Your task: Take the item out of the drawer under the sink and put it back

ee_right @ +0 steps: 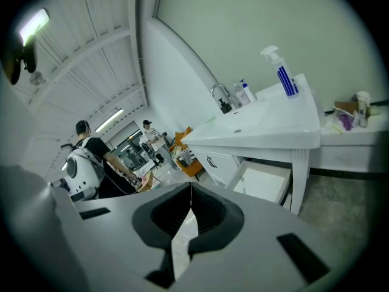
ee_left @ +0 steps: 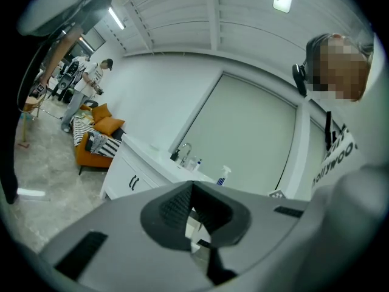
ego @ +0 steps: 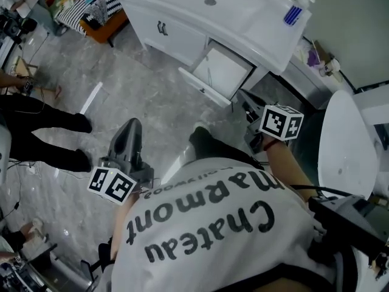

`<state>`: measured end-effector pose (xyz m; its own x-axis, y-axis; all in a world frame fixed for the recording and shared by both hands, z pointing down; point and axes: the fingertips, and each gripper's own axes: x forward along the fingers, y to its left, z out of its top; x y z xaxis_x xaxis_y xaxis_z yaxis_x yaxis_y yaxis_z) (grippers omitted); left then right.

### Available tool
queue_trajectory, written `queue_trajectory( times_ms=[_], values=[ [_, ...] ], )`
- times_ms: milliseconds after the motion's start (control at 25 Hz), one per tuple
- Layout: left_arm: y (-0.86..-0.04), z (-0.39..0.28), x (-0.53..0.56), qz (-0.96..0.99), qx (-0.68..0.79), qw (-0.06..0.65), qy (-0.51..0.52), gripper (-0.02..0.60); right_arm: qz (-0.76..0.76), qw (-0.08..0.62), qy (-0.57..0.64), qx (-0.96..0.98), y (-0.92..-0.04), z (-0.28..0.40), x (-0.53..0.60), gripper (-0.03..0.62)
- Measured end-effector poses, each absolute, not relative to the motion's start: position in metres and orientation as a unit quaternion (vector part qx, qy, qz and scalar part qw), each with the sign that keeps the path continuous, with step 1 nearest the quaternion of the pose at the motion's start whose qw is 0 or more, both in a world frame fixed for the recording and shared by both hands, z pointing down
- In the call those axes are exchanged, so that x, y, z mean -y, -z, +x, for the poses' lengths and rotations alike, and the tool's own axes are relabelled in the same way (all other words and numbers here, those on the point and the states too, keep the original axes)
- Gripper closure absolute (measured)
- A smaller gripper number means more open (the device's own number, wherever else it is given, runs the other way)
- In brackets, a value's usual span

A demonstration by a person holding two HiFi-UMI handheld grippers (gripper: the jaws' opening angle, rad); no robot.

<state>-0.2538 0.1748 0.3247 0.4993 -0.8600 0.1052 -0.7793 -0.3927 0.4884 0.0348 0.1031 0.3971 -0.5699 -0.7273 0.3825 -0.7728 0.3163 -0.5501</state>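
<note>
- Drawer point(ego: 220, 72) under the sink point(ego: 243, 38) stands pulled out toward the person, straight ahead on the floor side of the vanity. Its front edge is the nearest part and its long side runs along the vanity front.
- No item shows in it. The part of the drawer floor in view is plain white in both the head view and the right gripper view, so whatever is to be handled is either hidden further back under the basin or not in the drawer; I cannot tell which.
- Right gripper point(ego: 250, 109) is the nearer of the two, just short of the drawer's right front corner. Its jaws are pressed together with nothing between them, and in its own view the drawer lies low and to the right of the jaws.
- Left gripper point(ego: 130, 126) hangs well back and to the left over bare floor, jaws likewise closed tip to tip and empty.
- As I judge it, the right gripper must first part its jaws and tip down and forward into the opening.
- Vanity leg point(ee_right: 296, 184) stands beside the drawer on the right gripper's side and could crowd that approach.
- Spray bottle point(ego: 296, 10) sits on the sink's right end, well above the drawer.
- Bystander's legs point(ego: 42, 135) and an orange sofa point(ego: 91, 11) are far to the left.
</note>
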Motion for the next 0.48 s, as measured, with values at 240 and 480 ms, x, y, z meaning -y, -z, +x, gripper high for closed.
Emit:
queue_trajectory(
  times_ms=[240,480],
  values=[
    [-0.332,-0.255,-0.154,0.824,0.502,0.253,0.072,0.574,0.46,0.029,-0.378,0.803,-0.414,0.034,-0.073,0.582],
    [-0.344,-0.265,-0.123,0.81,0.518,0.269,0.058,0.574,0.458,0.055,-0.386,0.799,-0.439,0.026,-0.031,0.582]
  ],
)
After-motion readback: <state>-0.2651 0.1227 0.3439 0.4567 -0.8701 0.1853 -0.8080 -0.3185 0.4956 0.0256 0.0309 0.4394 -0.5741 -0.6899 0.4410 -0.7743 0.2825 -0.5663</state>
